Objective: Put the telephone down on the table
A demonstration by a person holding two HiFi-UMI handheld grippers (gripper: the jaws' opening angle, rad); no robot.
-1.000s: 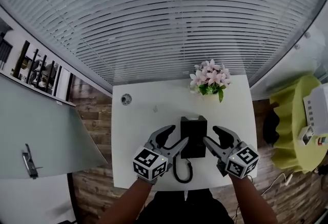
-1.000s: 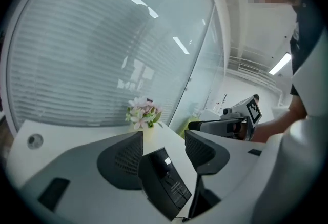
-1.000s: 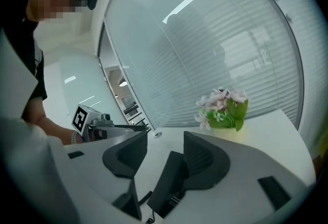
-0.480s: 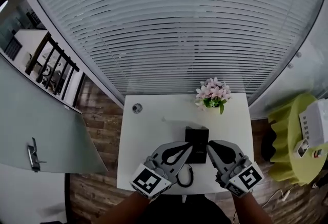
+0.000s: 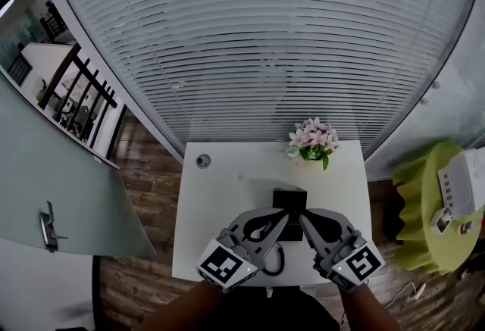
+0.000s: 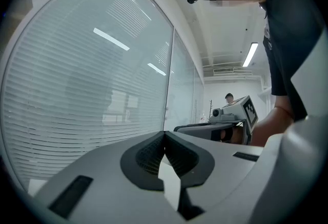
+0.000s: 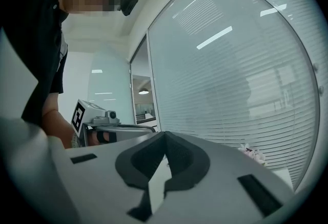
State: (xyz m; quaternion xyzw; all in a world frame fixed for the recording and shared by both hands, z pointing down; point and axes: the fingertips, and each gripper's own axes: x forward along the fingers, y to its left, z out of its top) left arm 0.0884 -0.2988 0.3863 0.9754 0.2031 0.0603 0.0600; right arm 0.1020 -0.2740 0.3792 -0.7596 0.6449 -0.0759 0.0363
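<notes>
Our left gripper (image 5: 285,216) and right gripper (image 5: 303,217): jaws fully together, nothing between them, both over white counter (image 5: 216,208). Black cord (image 5: 274,261) loops between them; we judge pull-back should go clear of it, no snag. Telephone (image 5: 290,198) rests on counter just past tips; task looks done. Farther: small round object (image 5: 202,161), potted flowers (image 5: 311,140), blinds (image 5: 242,42). Nothing blocks.

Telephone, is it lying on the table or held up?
Lying down: the telephone rests on the table; the left hand-held gripper and right hand-held gripper are shut, empty.
</notes>
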